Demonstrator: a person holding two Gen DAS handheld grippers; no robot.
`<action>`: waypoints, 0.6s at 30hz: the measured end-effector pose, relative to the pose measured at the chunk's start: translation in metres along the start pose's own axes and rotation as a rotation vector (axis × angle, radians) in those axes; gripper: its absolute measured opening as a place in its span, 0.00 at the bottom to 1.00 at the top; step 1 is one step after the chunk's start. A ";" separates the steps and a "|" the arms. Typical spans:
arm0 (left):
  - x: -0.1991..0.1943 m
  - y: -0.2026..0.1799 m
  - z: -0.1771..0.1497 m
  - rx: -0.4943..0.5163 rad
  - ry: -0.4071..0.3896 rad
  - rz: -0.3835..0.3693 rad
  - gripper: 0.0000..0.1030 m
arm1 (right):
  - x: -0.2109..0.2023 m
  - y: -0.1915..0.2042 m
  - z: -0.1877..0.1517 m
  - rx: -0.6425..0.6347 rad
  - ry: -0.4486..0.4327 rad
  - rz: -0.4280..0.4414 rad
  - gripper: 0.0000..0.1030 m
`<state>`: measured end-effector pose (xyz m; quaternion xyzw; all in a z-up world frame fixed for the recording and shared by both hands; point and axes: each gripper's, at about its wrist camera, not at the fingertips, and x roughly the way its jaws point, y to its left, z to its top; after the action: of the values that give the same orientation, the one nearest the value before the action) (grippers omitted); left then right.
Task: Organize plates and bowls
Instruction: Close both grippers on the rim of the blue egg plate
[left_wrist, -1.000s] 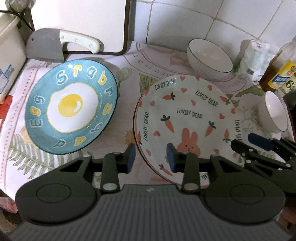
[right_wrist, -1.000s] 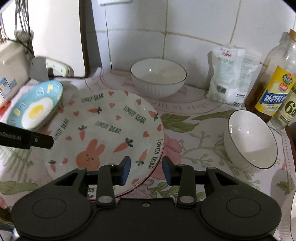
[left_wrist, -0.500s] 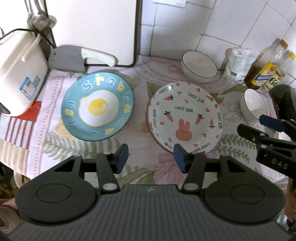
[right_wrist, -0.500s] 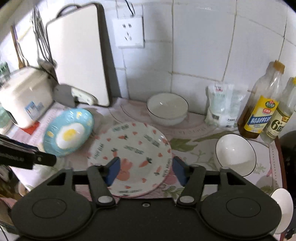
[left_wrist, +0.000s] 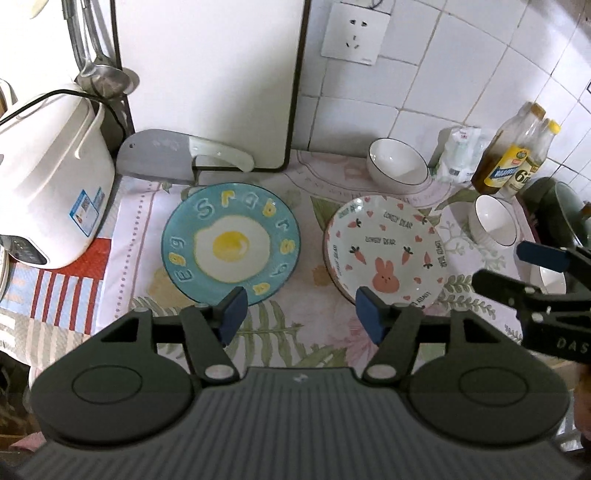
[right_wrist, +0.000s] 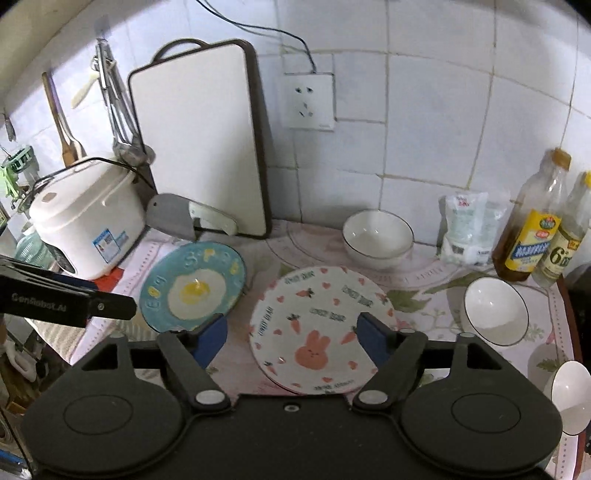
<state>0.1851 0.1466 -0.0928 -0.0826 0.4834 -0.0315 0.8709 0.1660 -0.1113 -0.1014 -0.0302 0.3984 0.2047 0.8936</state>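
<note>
I hold the left gripper (left_wrist: 298, 314) and right gripper (right_wrist: 291, 338) above the surface (left_wrist: 314, 332), both empty with jaws opening, over the blue egg plate (left_wrist: 231, 245) beside the rabbit plate (left_wrist: 386, 251), white bowls (left_wrist: 397, 162) behind.

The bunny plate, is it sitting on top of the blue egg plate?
No, the bunny plate lies beside the blue egg plate on the flowered cloth, with a gap between them.
</note>
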 end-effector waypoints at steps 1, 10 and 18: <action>-0.001 0.005 0.001 0.003 0.003 0.000 0.62 | 0.001 0.006 0.001 -0.011 0.004 -0.003 0.86; 0.000 0.043 0.004 0.105 -0.030 0.020 0.74 | 0.017 0.046 -0.009 -0.025 -0.102 0.049 0.89; 0.032 0.086 0.002 0.081 -0.066 0.054 0.79 | 0.072 0.061 -0.033 0.068 -0.108 0.099 0.89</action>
<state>0.2022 0.2269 -0.1334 -0.0352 0.4548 -0.0250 0.8895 0.1628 -0.0381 -0.1695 0.0313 0.3575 0.2363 0.9030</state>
